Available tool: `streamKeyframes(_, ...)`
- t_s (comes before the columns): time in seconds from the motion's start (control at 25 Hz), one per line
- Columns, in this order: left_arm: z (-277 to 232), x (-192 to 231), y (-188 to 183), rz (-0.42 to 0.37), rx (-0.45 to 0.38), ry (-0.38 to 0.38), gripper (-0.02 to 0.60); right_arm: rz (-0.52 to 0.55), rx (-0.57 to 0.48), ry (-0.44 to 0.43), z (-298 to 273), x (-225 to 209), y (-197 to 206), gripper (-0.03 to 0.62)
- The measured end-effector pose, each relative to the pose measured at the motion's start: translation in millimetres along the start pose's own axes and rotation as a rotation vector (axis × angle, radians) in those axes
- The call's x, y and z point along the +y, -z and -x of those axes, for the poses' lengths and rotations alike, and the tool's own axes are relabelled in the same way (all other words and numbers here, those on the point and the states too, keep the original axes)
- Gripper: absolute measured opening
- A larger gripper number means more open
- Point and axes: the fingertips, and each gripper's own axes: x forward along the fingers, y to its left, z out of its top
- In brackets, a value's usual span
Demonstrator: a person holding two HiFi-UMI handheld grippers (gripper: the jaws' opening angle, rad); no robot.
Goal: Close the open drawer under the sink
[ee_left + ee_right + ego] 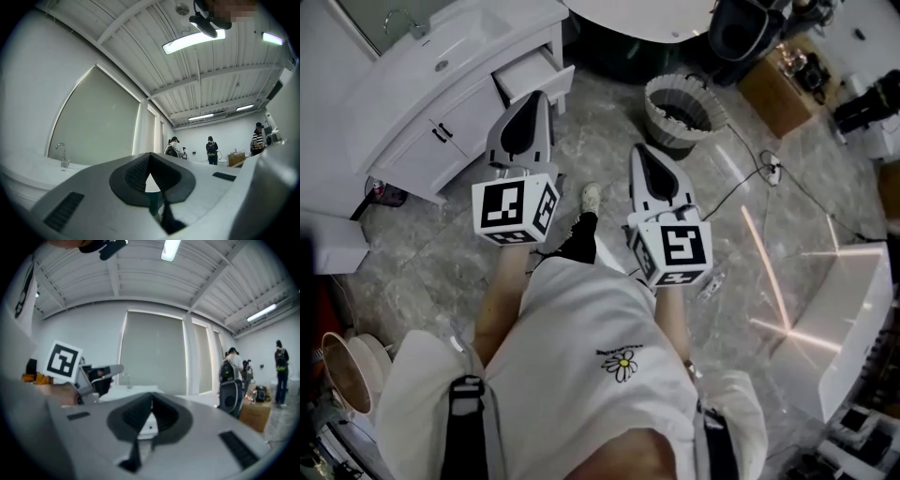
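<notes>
A white vanity [412, 141] with a sink [441, 66] and a tap [403, 21] stands at the upper left of the head view. Its drawer [530, 73] sticks out at the vanity's right end. My left gripper [536, 97] is shut and empty, its tip just short of the drawer front. My right gripper [637, 148] hangs further right over the floor, also shut and empty. In the left gripper view the jaws of the left gripper [150, 154] meet, with the tap [62, 154] to the left. In the right gripper view the right gripper [151, 394] is shut, with the left gripper [101, 373] at its left.
A ribbed round bin [680, 112] stands on the marble floor right of the drawer. A cardboard box [783, 89] lies beyond it, and a cable with a power strip [773, 169] runs across the floor. A white tub-like unit [853, 319] is at right. People [212, 150] stand far back.
</notes>
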Motion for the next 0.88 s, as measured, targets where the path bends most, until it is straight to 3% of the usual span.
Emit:
streamKeyframes(0.28,-40,24,17,-0.019,0.008,-0.038,0.02,0.004,0.016,-0.047,-57,-14,4,0.029)
streamKeyframes(0.56,-103,65,52,-0.12,0.03,-0.112,0.02,0.02,0.135,-0.145,-152,-23,30,0.029)
streamKeyframes(0.88,-194,141,70,-0.086,0.027,-0.217,0.02,0.094,0.142,-0.304,-288,-26,-3,0.029)
